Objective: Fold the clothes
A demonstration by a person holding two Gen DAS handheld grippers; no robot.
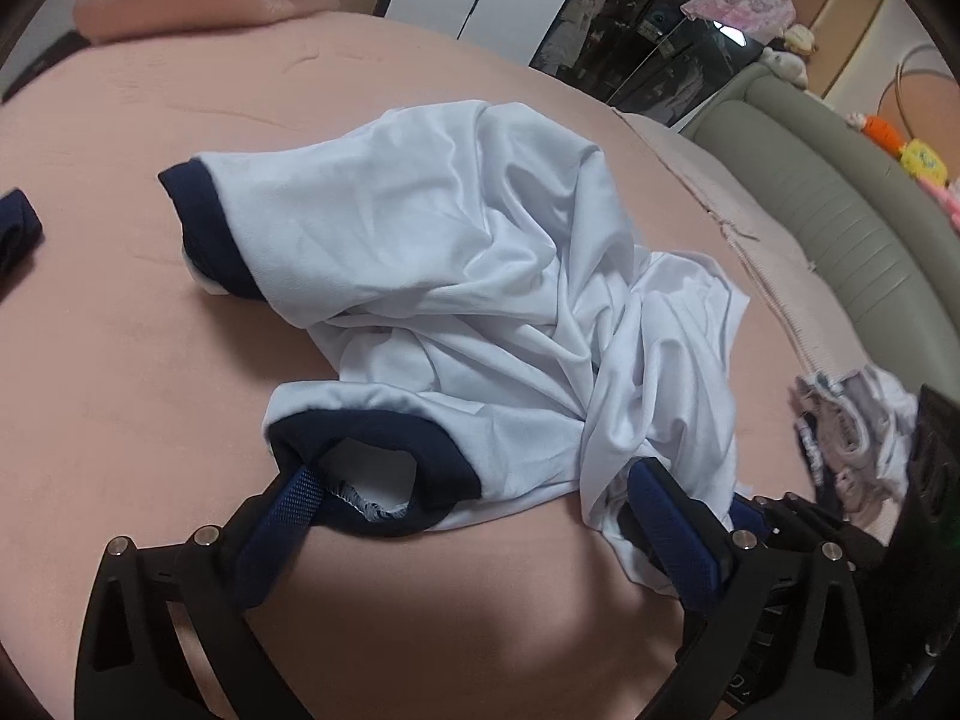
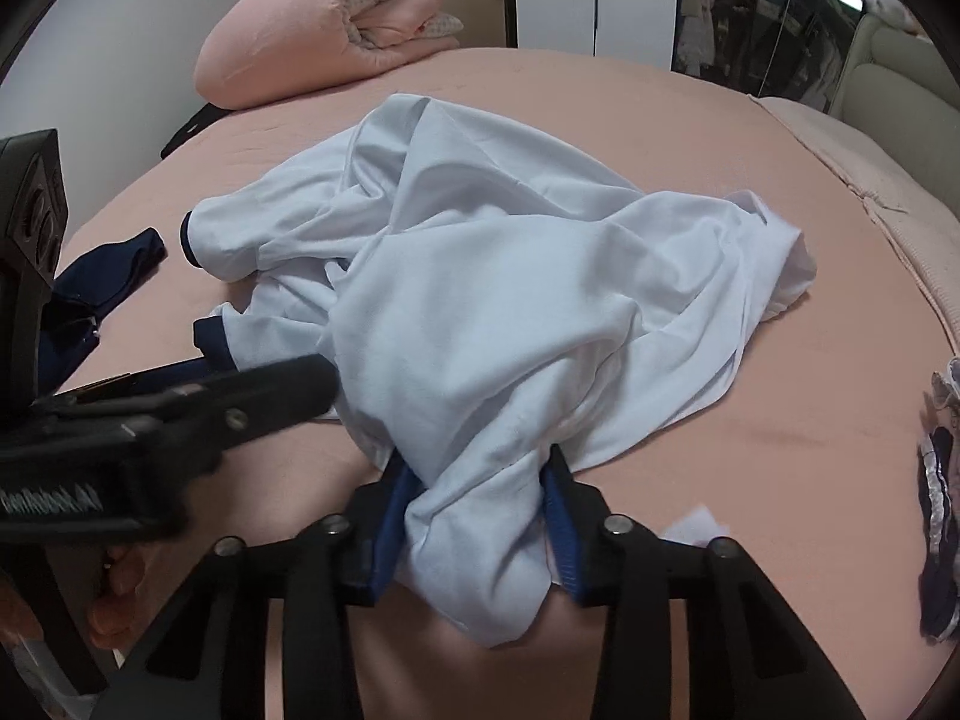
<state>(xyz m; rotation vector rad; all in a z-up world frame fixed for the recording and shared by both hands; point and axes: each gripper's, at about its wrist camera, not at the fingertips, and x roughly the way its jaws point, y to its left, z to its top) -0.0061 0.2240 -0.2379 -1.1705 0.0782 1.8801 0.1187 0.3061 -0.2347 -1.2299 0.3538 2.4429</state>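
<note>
A white T-shirt (image 1: 480, 276) with navy cuffs lies crumpled on the pink bed (image 1: 120, 360). It also shows in the right wrist view (image 2: 480, 300). My left gripper (image 1: 474, 480) is open, its jaws wide apart on either side of the shirt's near edge; one finger (image 1: 294, 504) sits by a navy sleeve cuff (image 1: 372, 438). My right gripper (image 2: 480, 498) is shut on a bunched fold of the white shirt. The left gripper's body (image 2: 150, 420) shows at the left of the right wrist view.
A rolled pink quilt (image 2: 336, 18) lies at the bed's far end. A navy garment (image 2: 114, 276) lies at the left. More clothes (image 1: 852, 438) lie at the right edge. A grey-green padded headboard (image 1: 840, 216) borders the bed.
</note>
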